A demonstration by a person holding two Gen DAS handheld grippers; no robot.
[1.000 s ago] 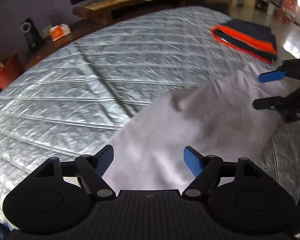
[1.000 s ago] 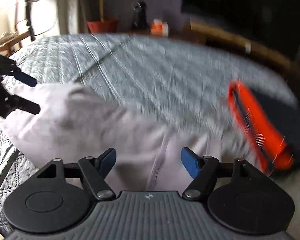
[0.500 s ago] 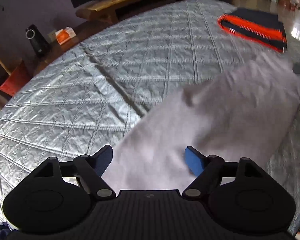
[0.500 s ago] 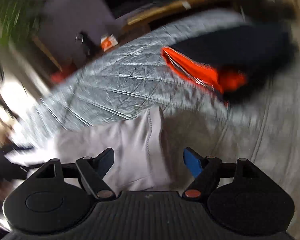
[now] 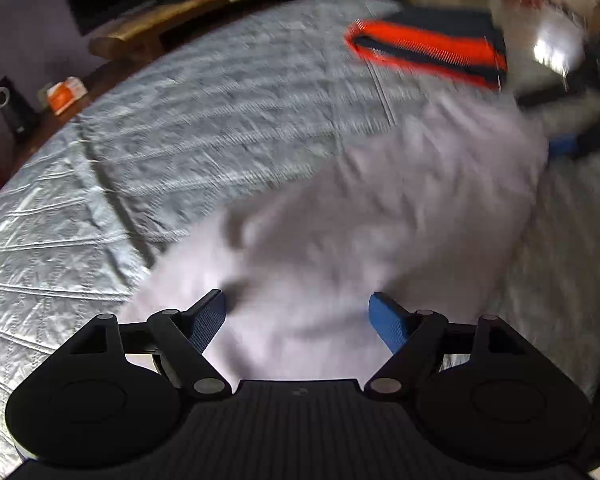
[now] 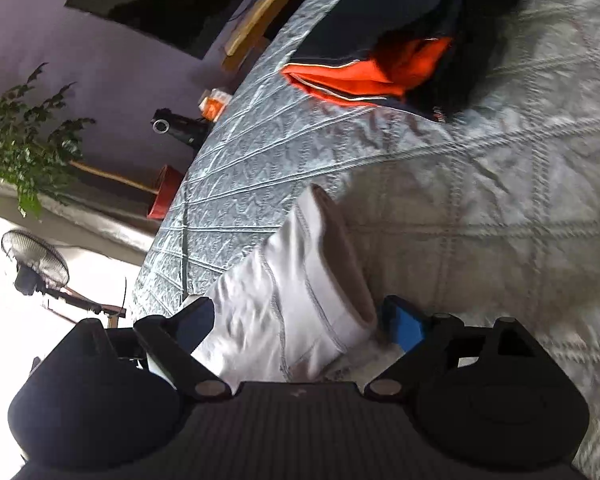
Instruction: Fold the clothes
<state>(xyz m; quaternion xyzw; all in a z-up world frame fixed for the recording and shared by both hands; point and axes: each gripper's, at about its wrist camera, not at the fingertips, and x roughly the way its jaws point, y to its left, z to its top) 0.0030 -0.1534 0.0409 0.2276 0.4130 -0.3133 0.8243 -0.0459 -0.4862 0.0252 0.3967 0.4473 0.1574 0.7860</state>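
1. Broadly, a pale lilac-white soft cloth garment lies spread on a silver-grey quilted bedspread, reaching from the near edge toward the far right; the left wrist view is motion-blurred.
2. Left gripper: its blue-padded fingers stand wide apart over the near end of the garment. Nothing sits between them; whether the tips touch the cloth I cannot tell.
3. Right gripper: camera rolled hard to one side. Its jaws are also spread wide, with a bunched, seamed edge of the garment lying in the gap. The cloth lies against the blue pad on one side; the pads are not closed on it.
4. In the left wrist view the right gripper shows as a dark blur with a blue tip at the garment's far right corner.
5. A folded dark navy and orange garment rests on the bedspread beyond the pale one, near it but apart.
6. Past the bed: a long wooden bench, a small orange and white box, a black cylinder, a leafy green plant, a standing fan.
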